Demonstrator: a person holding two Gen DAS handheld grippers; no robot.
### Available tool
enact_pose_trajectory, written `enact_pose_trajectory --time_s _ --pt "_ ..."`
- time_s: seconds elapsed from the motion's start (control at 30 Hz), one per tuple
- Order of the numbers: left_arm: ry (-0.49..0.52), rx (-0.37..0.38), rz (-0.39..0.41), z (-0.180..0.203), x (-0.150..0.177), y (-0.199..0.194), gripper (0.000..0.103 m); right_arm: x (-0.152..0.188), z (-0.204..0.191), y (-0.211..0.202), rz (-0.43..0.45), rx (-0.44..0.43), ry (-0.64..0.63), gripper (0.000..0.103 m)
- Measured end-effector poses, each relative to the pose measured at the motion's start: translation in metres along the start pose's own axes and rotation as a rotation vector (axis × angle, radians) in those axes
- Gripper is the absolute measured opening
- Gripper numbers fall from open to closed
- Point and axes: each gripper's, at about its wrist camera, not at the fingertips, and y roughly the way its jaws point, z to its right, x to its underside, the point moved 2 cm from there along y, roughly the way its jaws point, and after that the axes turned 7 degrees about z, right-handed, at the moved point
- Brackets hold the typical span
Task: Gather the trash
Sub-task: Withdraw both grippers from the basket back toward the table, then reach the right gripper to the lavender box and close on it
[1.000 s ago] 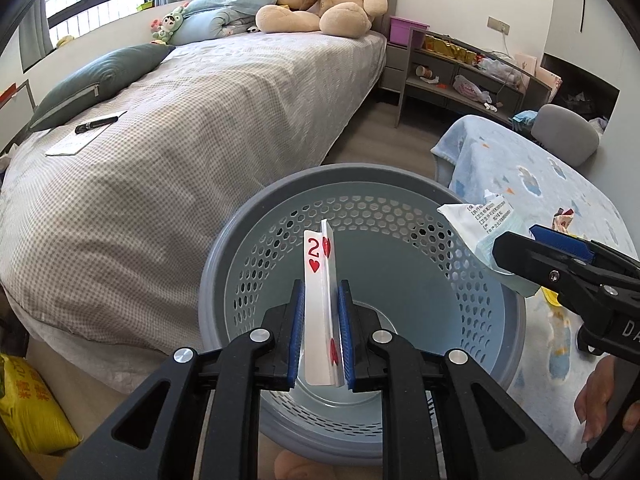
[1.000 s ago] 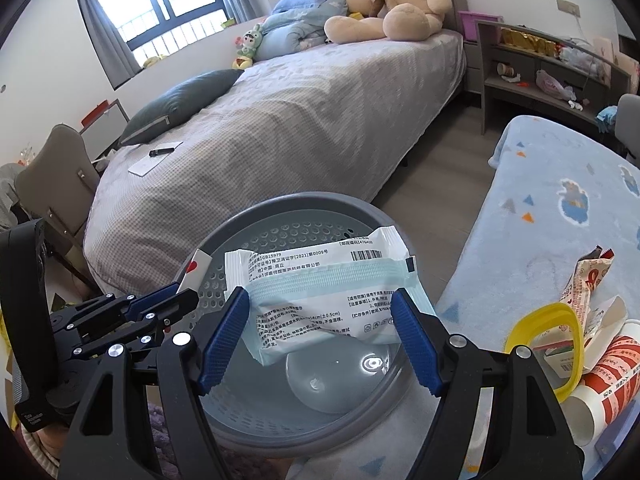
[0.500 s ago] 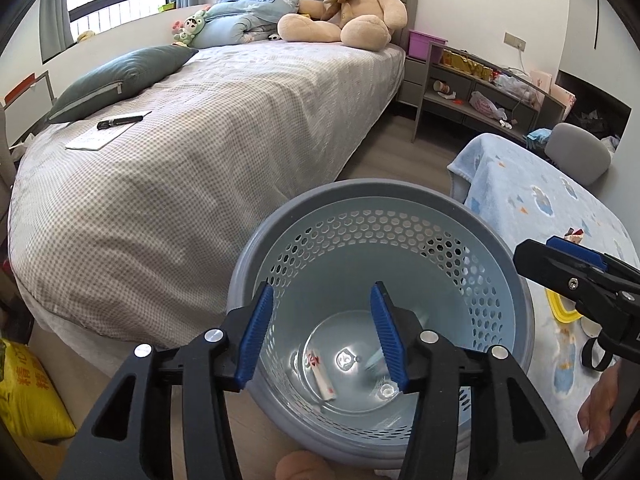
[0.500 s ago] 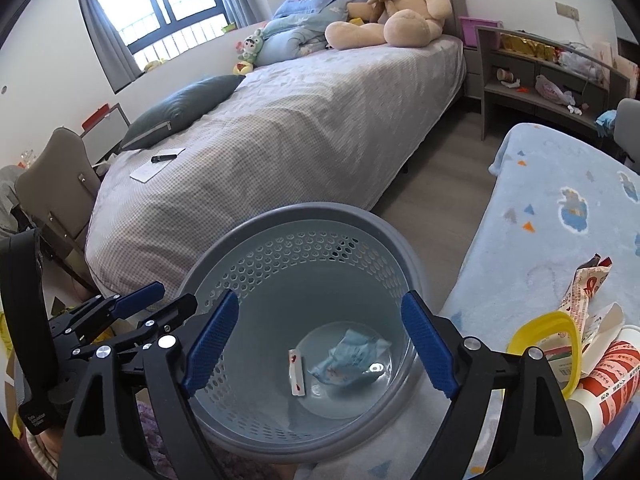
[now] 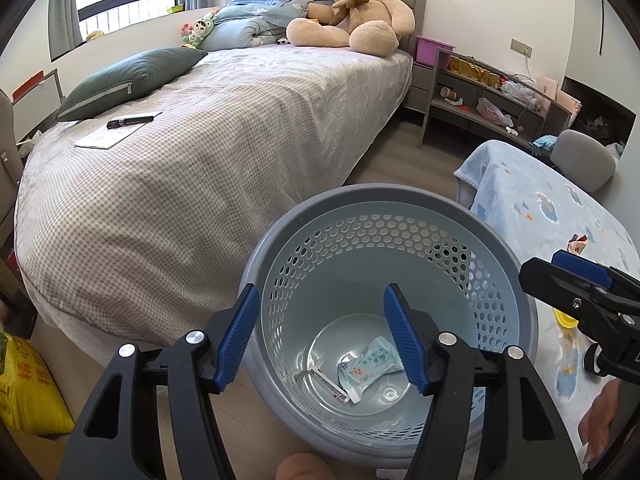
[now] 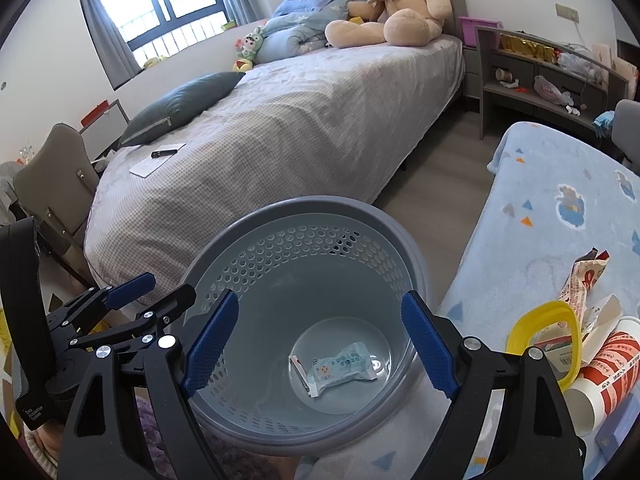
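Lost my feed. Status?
Left gripper opening, nothing between jaws; right gripper open, empty. Wet-wipe pack and card in basket. Nothing blocking.

Packet [image 6: 344,364] and card [image 6: 299,374] side by side in basket [image 6: 304,212], between bed [image 6: 280,132] left and blanket-covered table [image 6: 560,216] right.

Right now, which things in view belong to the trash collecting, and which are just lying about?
Job:
- grey bin
- wipes packet and card lying in it
- yellow lid, paper cup, snack wrapper on the blanket

Lying about:
- teddy bear
- grey pillow
- marker
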Motion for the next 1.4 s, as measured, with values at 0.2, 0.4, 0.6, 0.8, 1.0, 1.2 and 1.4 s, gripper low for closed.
enact_pose_trajectory --time_s 0.2,0.4,0.6,0.8,1.0,1.2,1.4 --pt "0.001 0.013 0.015 0.003 0.001 -0.005 0.063 0.003 0.006 -0.007 0.007 0.009 0.028 0.083" --pt "0.000 0.022 0.023 0.004 0.001 -0.009 0.063 0.008 0.008 -0.017 0.012 0.024 0.039 0.083" --pt "0.009 0.028 0.045 0.009 0.001 -0.016 0.063 0.015 0.012 -0.028 0.019 0.040 0.058 0.083" --pt "0.013 0.041 0.061 0.016 0.002 -0.022 0.063 0.024 0.020 -0.043 0.025 0.064 0.080 0.083" --pt "0.013 0.075 0.053 0.030 0.009 -0.028 0.063 0.037 0.033 -0.061 0.028 0.099 0.114 0.083" --pt "0.051 0.116 0.047 0.052 0.022 -0.036 0.063 0.049 0.049 -0.086 0.046 0.139 0.150 0.083" --pt "0.088 0.151 0.042 0.073 0.034 -0.043 0.063 0.064 0.069 -0.117 0.064 0.198 0.185 0.083"
